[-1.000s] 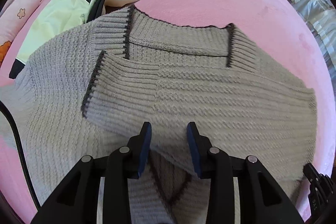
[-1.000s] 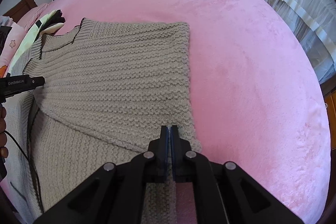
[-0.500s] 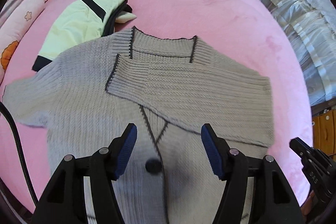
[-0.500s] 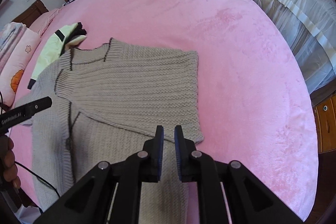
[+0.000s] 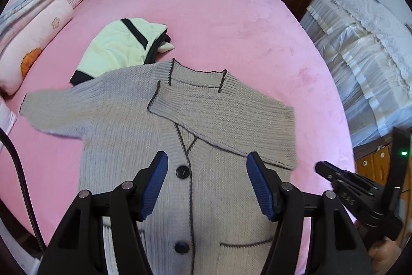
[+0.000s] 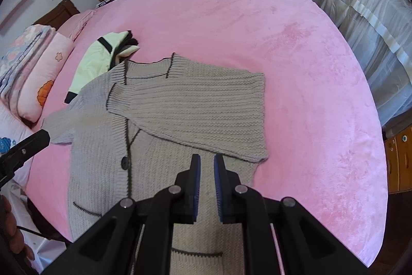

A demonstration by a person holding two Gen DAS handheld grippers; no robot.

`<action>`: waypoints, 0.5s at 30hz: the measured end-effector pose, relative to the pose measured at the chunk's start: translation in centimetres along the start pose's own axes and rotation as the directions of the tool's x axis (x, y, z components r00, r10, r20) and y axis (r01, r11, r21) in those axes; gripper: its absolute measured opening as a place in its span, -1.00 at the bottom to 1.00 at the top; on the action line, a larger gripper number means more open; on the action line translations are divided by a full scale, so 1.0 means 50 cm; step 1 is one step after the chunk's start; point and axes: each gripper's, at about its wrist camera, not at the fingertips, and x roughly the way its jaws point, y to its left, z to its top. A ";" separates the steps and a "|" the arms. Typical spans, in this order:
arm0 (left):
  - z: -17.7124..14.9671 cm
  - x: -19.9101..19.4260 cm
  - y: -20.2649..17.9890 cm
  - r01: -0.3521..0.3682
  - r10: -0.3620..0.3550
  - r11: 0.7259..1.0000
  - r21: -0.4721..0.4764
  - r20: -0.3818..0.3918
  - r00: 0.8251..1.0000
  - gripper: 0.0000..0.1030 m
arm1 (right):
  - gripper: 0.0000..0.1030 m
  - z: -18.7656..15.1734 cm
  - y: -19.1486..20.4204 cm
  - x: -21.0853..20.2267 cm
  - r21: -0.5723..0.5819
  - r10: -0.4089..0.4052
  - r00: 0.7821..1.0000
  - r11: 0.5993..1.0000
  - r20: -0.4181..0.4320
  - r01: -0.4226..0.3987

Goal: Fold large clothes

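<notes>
The cardigan [image 5: 144, 135] lies flat on the bed [image 5: 231, 17], one sleeve [image 6: 195, 105] folded across its chest. The left gripper [image 5: 206, 184] gapes wide and empty; the right gripper [image 6: 205, 187], slightly parted, grasps nothing, at the sleeve's six o'clock edge.

The cardigan [image 5: 144, 125] lies flat on the bed [image 5: 231, 25], near the close edge. One sleeve [image 5: 226, 117] is folded across its chest from the right; the other sleeve [image 5: 51, 107] sticks out left. A folded jacket [image 5: 116, 48] sits just behind it, to the left. Pillows [image 5: 28, 43] lie at the far left.
</notes>
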 end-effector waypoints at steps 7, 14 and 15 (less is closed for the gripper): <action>-0.031 -0.071 0.066 -0.039 0.036 0.996 -0.085 -0.033 0.999 0.21 | -0.80 -0.008 0.073 -0.032 -0.066 0.100 0.995 0.993 -0.020 -0.101; -0.050 -0.127 0.205 -0.036 0.035 0.994 -0.104 -0.012 0.999 0.21 | -0.80 -0.015 0.193 -0.083 -0.148 0.151 0.989 0.978 0.006 -0.148; -0.050 -0.129 0.233 -0.037 0.036 0.994 -0.106 -0.016 0.999 0.21 | -0.80 -0.016 0.217 -0.087 -0.163 0.153 0.988 0.975 0.009 -0.149</action>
